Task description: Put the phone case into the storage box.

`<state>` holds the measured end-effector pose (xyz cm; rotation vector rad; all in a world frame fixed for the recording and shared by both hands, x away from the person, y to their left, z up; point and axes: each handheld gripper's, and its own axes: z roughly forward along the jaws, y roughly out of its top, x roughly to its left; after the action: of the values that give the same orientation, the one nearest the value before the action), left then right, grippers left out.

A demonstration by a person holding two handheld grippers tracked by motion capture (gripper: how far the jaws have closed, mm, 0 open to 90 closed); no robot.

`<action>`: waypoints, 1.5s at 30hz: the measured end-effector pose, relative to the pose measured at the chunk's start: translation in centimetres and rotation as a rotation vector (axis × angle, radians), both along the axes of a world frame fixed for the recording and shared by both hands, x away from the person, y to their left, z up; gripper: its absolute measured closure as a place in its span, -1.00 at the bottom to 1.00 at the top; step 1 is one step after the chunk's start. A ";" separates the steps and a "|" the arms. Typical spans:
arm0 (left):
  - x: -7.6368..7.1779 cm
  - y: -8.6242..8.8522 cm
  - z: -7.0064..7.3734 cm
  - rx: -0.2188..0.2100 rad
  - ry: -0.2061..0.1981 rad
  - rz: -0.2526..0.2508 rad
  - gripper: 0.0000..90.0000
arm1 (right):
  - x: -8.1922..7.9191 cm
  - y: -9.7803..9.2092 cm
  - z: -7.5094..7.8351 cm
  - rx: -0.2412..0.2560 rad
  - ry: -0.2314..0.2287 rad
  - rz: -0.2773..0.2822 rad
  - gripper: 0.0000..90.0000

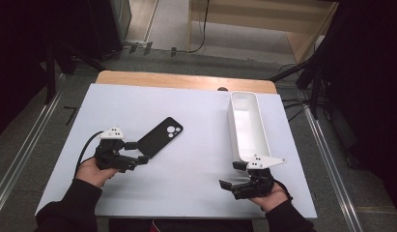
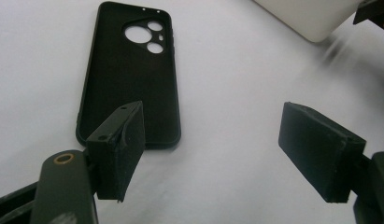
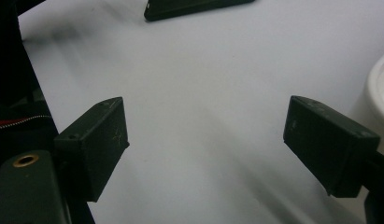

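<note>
- Low by the bench's (image 1: pixel 196 145) left edge, left gripper (image 1: pixel 136 152) gapes wide, empty, just short of the phone case (image 1: pixel 161 137).
- Right gripper (image 1: pixel 229 175), near the front edge beside the white bin (image 1: pixel 263 137), equally wide, holds nothing.

phone case (image 1: pixel 160 137) left of bin (image 1: pixel 248 126), on table (image 1: pixel 196 193)

Phone case (image 2: pixel 129 79) matt blk rubbery plastic; tray (image 1: pixel 248 126) smooth wht plastic.

Bright white table (image 1: pixel 186 179), dark surroundings, slight motion blur.
</note>
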<state>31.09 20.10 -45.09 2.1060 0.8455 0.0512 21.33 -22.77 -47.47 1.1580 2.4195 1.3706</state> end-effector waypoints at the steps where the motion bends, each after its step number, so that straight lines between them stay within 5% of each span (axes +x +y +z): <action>1: 0.1 -0.1 0.0 0.001 -0.003 0.002 -0.50 | 0.0 0.0 0.0 0.001 0.000 0.000 -0.73; 20: 3.0 -0.9 0.6 0.026 -0.062 0.039 -0.50 | 0.0 0.0 0.0 0.001 0.000 0.001 -0.73; 45: 7.3 -3.6 0.3 0.036 -0.078 0.102 -0.49 | 0.0 -0.1 0.0 0.005 0.000 -0.002 -0.73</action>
<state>38.40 16.47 -44.82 2.0785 0.9108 0.2023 21.35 -22.83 -47.48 1.1610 2.4160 1.3765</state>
